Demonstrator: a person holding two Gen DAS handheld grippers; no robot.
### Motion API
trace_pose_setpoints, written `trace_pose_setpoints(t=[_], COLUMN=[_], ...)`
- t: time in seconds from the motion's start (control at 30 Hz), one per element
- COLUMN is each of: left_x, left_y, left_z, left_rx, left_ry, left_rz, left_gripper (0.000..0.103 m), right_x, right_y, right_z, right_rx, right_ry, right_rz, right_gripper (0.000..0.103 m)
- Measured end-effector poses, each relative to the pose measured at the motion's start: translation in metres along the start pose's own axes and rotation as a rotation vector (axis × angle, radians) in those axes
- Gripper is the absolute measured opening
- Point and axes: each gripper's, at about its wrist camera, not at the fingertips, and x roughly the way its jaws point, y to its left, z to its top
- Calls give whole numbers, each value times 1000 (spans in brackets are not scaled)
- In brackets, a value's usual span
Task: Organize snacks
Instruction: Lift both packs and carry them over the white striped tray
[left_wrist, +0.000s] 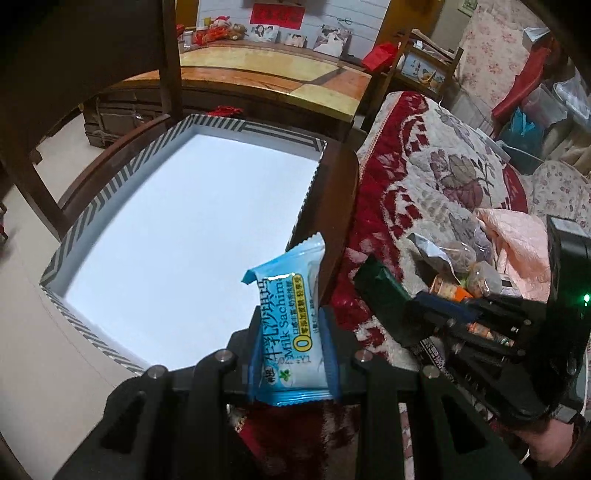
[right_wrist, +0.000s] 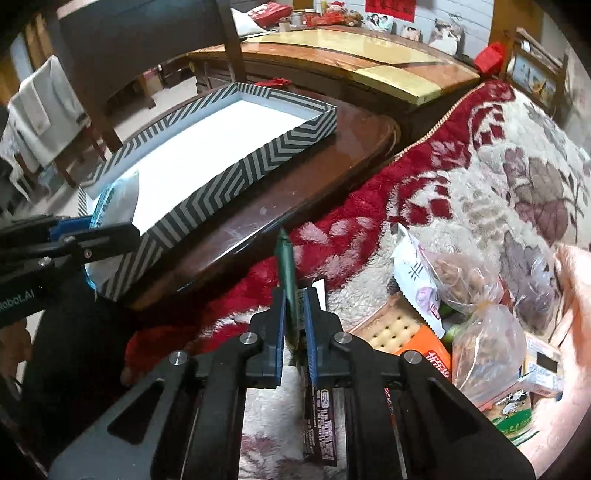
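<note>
Red floral blanket below: left tongs (left_wrist: 291, 345) clamp a blue "Milk Sachima" packet (left_wrist: 286, 325) beside the striped tray (left_wrist: 96, 206); right tongs (right_wrist: 295, 314) pinch a dark green wrapper (right_wrist: 287, 269).

The tray (right_wrist: 207, 192) sat on the worktop (right_wrist: 295, 192), with a chair (right_wrist: 110, 74) behind it. To the right of the worktop lay the blanket (right_wrist: 461, 166), and the heap of snack packets (right_wrist: 461, 306) lay on it. The left tongs (left_wrist: 290, 339) held a sachima packet (left_wrist: 291, 325) over the tray's near right edge. The right tongs (right_wrist: 295, 314), above the blanket left of the heap, held a thin packet (right_wrist: 288, 273).
</note>
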Motion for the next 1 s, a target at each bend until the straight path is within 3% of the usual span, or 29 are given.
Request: trace_pose_setpoints(t=[0.13, 0.2, 0.27, 0.37, 0.43, 0.53, 0.6, 0.77, 1.0], left_x=[-1, -1, 0, -1, -1, 1, 2, 5, 5], left_y=[3, 5, 7, 8, 10, 11, 10, 10, 11], left_z=[-1, -1, -1, -1, -2, -2, -2, -3, -2], left_rx=[-6, -8, -14, -19, -22, -28, -29, -31, -17], left_ry=[-3, -1, 1, -1, -1, 7, 9, 17, 11], left_rz=[5, 8, 10, 13, 15, 14, 14, 20, 37], left_gripper=[30, 30, 30, 30, 30, 30, 30, 30, 30], right_x=[12, 11, 11, 21, 28, 38, 52, 65, 58], right_y=[13, 17, 14, 18, 22, 20, 12, 3, 14], right_z=[-1, -2, -1, 0, 0, 0, -1, 7, 5], right_rx=[24, 34, 68, 55, 16, -1, 8, 23, -29], right_ry=[95, 84, 69, 86, 100, 115, 154, 148, 113], right_rz=[216, 238, 227, 146, 91, 93, 85, 111, 67], right_gripper=[10, 10, 12, 33, 37, 40, 51, 51, 43])
